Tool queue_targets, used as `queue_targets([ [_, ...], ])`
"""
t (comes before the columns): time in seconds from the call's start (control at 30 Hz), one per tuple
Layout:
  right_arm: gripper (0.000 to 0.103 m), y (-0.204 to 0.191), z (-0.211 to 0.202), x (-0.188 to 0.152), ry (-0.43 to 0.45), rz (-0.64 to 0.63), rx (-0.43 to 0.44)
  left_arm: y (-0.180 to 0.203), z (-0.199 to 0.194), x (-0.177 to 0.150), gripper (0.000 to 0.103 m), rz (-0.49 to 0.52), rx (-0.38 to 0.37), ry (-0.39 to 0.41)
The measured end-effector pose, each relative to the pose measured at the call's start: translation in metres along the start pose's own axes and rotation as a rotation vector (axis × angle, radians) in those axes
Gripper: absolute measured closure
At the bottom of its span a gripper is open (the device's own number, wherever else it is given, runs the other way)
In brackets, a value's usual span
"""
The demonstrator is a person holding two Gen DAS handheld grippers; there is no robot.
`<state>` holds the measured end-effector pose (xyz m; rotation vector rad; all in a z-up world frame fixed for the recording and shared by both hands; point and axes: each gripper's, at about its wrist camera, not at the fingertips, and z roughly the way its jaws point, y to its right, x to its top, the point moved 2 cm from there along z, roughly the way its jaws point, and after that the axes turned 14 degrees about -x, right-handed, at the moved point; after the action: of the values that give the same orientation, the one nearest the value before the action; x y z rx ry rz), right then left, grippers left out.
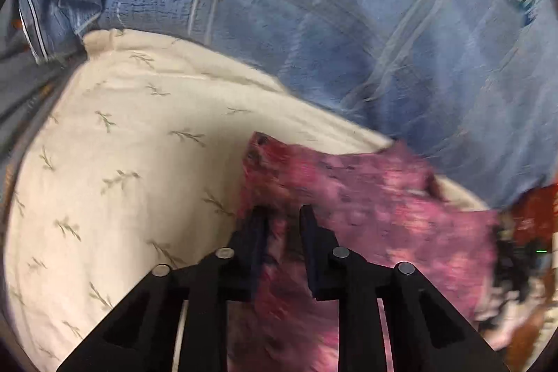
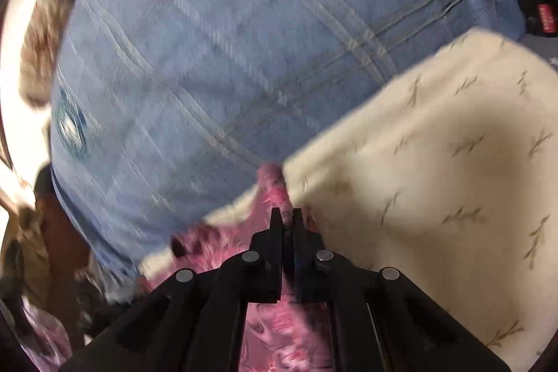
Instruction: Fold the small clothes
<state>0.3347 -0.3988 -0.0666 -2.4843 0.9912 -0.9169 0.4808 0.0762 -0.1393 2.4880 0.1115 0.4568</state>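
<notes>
the pink cloth (image 1: 366,197) is a small mottled piece, pink and dark red with black flecks, lying on a cream sheet (image 1: 132,162) printed with small grey-green sprigs. in the left view it spreads from the middle of the frame to the lower right, with one corner raised near the centre; its right part is blurred. in the right view the pink cloth (image 2: 279,330) runs under the tool and up to a narrow bunched edge that rises between the fingertips.

the right gripper (image 2: 286,222) is clenched on that bunched edge: its two black fingers stand almost together, with a roll of pink fabric sticking up out of them. the left gripper (image 1: 283,218) has its fingers apart with a clear gap, and pink cloth shows in the gap and around both tips; whether the fingers press on the fabric or just rest over it cannot be told.

the cream sheet (image 2: 436,162) lies on a blue plaid blanket (image 1: 314,23) with pale crossing stripes, which fills the upper half of both views. the blue plaid blanket (image 2: 209,58) carries a small round pale mark at its left side in the right view. the edges of both frames are dark and too blurred to read.
</notes>
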Motion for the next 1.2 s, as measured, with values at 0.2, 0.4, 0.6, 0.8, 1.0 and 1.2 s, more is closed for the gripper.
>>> queue_targets([
  [0.2, 0.092, 0.015, 0.006, -0.011, -0.072, -0.035, -0.188, -0.012, -0.007, 0.009, 0.089, -0.071, 0.037, -0.001],
  [0.4, 0.076, -0.009, -0.076, -0.042, 0.002, -0.182, 0.058, 0.028, -0.070, -0.047, 0.065, 0.106, -0.116, -0.021],
  [0.6, 0.073, 0.012, -0.065, -0.110, -0.068, -0.389, -0.151, 0.031, -0.041, -0.117, 0.059, 0.208, 0.002, -0.119],
  [0.8, 0.068, 0.001, -0.130, -0.130, 0.043, -0.478, -0.152, 0.036, -0.093, -0.120, 0.069, 0.123, -0.100, -0.033],
  [1.0, 0.031, 0.014, -0.120, -0.182, 0.144, -0.620, -0.331, -0.013, -0.104, -0.163, 0.053, -0.031, -0.115, -0.050],
  [1.2, 0.011, 0.016, -0.116, -0.188, 0.133, -0.560, -0.421, -0.033, -0.109, -0.173, 0.060, -0.111, -0.181, -0.038],
])
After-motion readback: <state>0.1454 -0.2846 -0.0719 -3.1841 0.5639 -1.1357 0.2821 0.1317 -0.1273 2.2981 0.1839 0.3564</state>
